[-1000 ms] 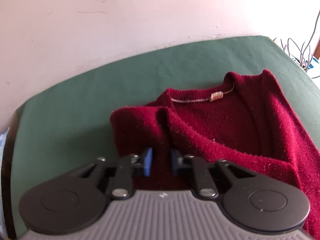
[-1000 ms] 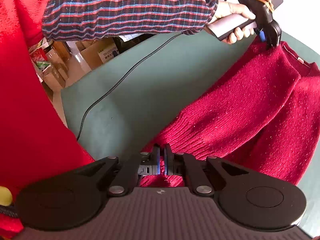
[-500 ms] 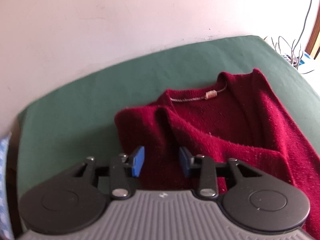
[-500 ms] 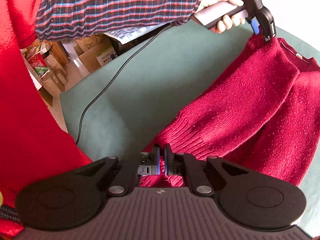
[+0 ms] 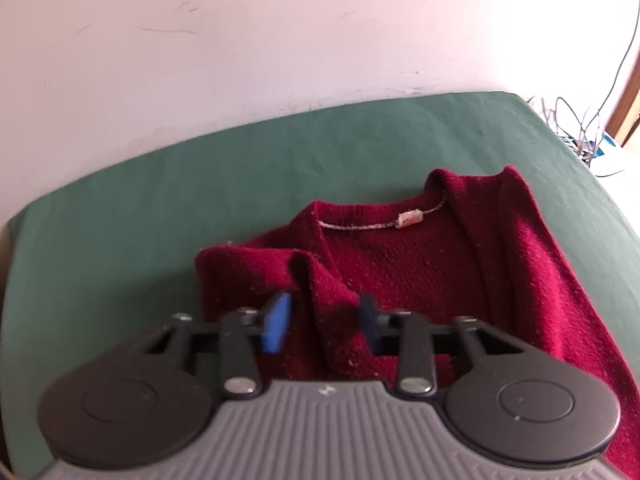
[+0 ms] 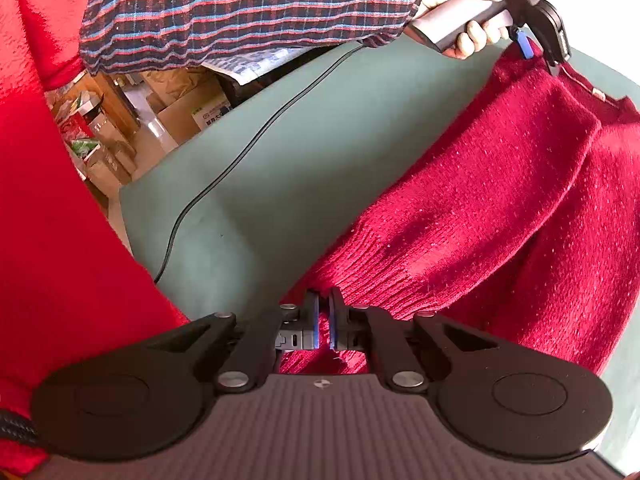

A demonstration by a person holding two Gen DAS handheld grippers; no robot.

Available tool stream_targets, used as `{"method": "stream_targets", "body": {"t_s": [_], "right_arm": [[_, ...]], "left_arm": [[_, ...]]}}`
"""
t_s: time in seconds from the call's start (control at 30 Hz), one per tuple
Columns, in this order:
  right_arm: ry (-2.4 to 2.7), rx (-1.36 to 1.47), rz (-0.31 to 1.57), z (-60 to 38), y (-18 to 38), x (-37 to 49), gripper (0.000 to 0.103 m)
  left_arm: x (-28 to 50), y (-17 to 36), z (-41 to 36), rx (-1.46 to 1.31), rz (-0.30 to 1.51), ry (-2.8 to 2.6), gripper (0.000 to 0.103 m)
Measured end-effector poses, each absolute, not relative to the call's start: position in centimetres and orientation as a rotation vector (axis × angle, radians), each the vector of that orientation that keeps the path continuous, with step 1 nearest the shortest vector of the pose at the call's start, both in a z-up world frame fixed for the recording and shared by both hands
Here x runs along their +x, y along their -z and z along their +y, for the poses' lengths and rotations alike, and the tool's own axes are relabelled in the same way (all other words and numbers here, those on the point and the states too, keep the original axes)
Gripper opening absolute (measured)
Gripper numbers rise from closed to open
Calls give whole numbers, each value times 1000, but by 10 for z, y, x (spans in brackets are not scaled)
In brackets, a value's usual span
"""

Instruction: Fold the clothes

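A dark red knit sweater (image 5: 420,264) lies on the green table cover (image 5: 200,200), collar and label (image 5: 408,220) toward the wall. My left gripper (image 5: 322,320) hovers at the sweater's near shoulder. Its blue pads stand apart around a raised fold of knit while the jaws are closing. In the right wrist view the same left gripper (image 6: 542,60) sits at the far shoulder of the sweater (image 6: 500,200), held by a hand. My right gripper (image 6: 324,320) is shut on the ribbed hem at the near edge.
A white wall (image 5: 280,40) backs the table. Loose wires (image 5: 580,132) hang past its right corner. A black cable (image 6: 240,160) trails across the cover (image 6: 300,140). Cardboard boxes (image 6: 160,120) stand on the floor beyond. A plaid sleeve (image 6: 248,8) crosses above.
The left gripper's pads have spread wider apart over the sweater's shoulder fold and the hand has shifted slightly. The right gripper keeps its hold on the hem.
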State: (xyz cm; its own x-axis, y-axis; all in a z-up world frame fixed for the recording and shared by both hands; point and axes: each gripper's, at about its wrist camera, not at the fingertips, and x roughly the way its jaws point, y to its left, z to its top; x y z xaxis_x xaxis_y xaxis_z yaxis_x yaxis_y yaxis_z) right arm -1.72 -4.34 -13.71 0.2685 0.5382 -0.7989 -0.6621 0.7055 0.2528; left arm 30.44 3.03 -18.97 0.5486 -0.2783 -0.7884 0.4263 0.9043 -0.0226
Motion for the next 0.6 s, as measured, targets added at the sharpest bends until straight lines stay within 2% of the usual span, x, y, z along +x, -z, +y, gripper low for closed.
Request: {"method": "stream_targets", "body": {"t_s": [0.03, 0.13, 0.4, 0.6], "right_arm": [[-812, -136, 1018, -43, 137, -17, 5], [-813, -135, 1021, -42, 138, -17, 5], [-831, -127, 998, -41, 130, -15, 5], [-955, -17, 963, -55, 99, -17, 5]], "left_arm": [[305, 190, 30, 180, 897, 419, 2], [301, 180, 35, 151, 864, 430, 0], [297, 146, 56, 59, 856, 464, 0], [301, 157, 59, 128, 918, 422, 0]]}}
